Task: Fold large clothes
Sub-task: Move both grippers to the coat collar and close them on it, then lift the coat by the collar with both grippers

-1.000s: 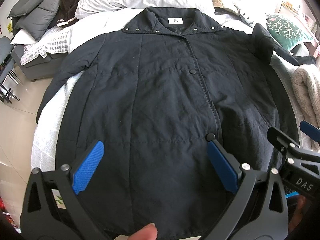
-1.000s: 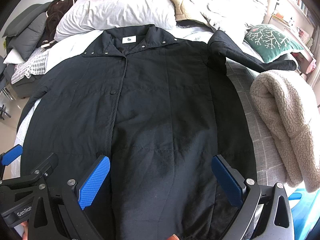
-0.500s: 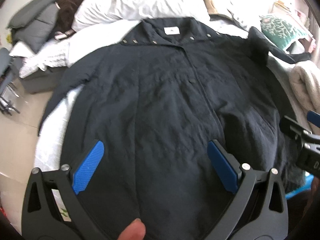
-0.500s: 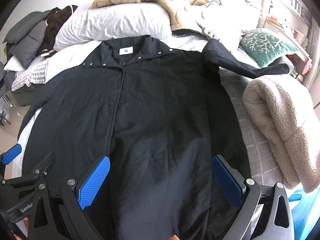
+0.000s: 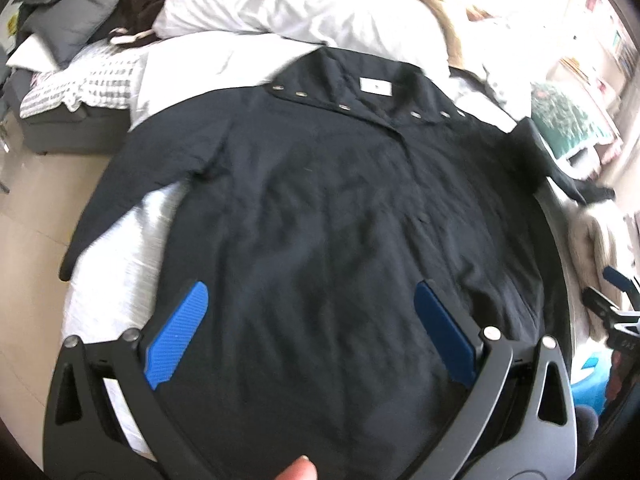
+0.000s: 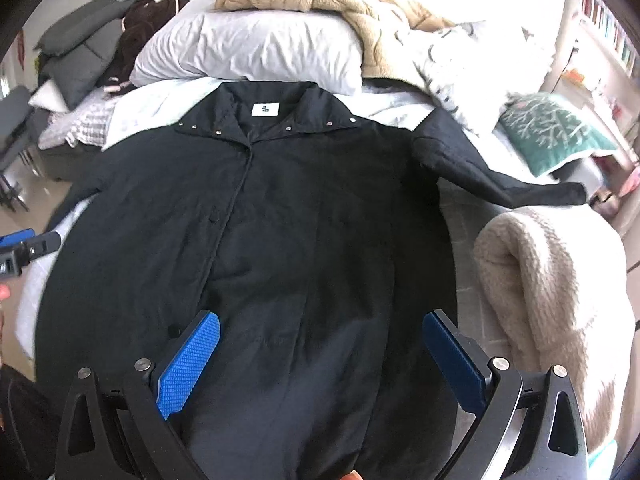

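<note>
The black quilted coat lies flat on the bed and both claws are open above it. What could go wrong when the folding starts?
1. One sleeve reaches toward the folded cream fleece blanket; folding it in may drag on the blanket.
2. The other sleeve hangs over the bed edge and could pull the black quilted coat sideways.
3. The open left claw and right claw may pinch only the top layer.
</note>
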`<state>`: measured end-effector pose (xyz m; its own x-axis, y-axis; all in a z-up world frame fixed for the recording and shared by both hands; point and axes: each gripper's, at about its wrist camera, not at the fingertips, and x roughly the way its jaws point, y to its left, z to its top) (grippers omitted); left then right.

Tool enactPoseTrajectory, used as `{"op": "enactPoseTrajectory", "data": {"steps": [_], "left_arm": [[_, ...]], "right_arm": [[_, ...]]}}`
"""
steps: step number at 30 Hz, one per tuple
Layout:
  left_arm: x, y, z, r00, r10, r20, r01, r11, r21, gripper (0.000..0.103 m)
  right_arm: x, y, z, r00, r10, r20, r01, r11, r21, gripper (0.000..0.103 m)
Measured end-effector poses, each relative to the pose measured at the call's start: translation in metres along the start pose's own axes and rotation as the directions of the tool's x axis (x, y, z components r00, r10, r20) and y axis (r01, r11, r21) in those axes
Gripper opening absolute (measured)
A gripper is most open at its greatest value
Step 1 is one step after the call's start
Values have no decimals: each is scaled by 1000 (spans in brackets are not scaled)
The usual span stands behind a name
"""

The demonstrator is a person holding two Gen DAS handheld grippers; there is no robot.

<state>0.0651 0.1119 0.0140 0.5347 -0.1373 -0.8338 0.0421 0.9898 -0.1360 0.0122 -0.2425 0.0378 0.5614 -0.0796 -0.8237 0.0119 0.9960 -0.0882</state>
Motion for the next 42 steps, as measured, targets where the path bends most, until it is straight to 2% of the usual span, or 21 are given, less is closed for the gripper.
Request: {"op": "enactPoseTrajectory", "data": {"steps": [5, 11, 17, 22, 25, 28, 30, 31, 33, 34, 35, 36, 37, 39, 42], "left_arm": [[14, 40, 44, 1000, 23, 17, -23, 1000, -7, 103], [64, 41, 124, 1000, 16, 15, -18, 991, 130, 103], [141, 9, 212, 1000, -8, 20, 2, 969, 247, 103], [211, -21, 276, 999, -47, 22, 40, 966, 257, 100], [248, -32, 305, 996, -76, 38, 64, 967, 245, 98], [284, -38, 326, 996, -76, 41, 65, 971, 230, 91], [306, -38, 332, 998, -58, 17, 53, 974, 219, 84], [317, -37, 334, 999, -48, -2, 47, 976, 212, 78], [328, -35, 335, 997, -76, -15, 78, 980, 185, 75], [330, -34, 334, 995, -99, -7, 99, 982, 164, 64], [331, -34, 333, 992, -125, -3, 124, 981, 147, 40], [330, -35, 331, 989, -150, 1, 149, 981, 125, 25], [325, -38, 328, 990, -140, 30, 136, 985, 103, 10], [310, -51, 324, 988, -107, 113, 94, 989, 114, 6], [287, -70, 329, 972, -106, 210, 84, 990, 111, 5]], "right_arm": [[1, -32, 29, 1000, 18, -2, -18, 1000, 5, 103], [27, -42, 99, 989, 144, 33, -143, 989, -37, 103], [104, -37, 186, 972, 233, 23, -233, 972, -12, 103], [191, -34, 247, 962, 272, 11, -272, 961, 43, 103], [238, -29, 270, 957, 289, 6, -288, 954, 84, 103], [278, -18, 294, 956, 294, 6, -293, 952, 87, 102], [299, -11, 304, 963, 268, -1, -267, 961, 75, 101], [307, -9, 308, 967, 253, -2, -252, 965, 72, 99], [327, -5, 316, 972, 232, -16, -231, 970, 70, 89], [337, -4, 318, 976, 215, -27, -212, 974, 75, 84], [345, -2, 319, 981, 189, -33, -187, 980, 76, 68], [350, -2, 318, 990, 138, -34, -135, 988, 75, 45], [351, -2, 316, 995, 92, -25, -90, 993, 80, 38], [341, -7, 305, 996, 86, 34, -90, 988, 127, 17], [314, -10, 293, 992, 4, 124, -25, 986, 164, 12]]}}
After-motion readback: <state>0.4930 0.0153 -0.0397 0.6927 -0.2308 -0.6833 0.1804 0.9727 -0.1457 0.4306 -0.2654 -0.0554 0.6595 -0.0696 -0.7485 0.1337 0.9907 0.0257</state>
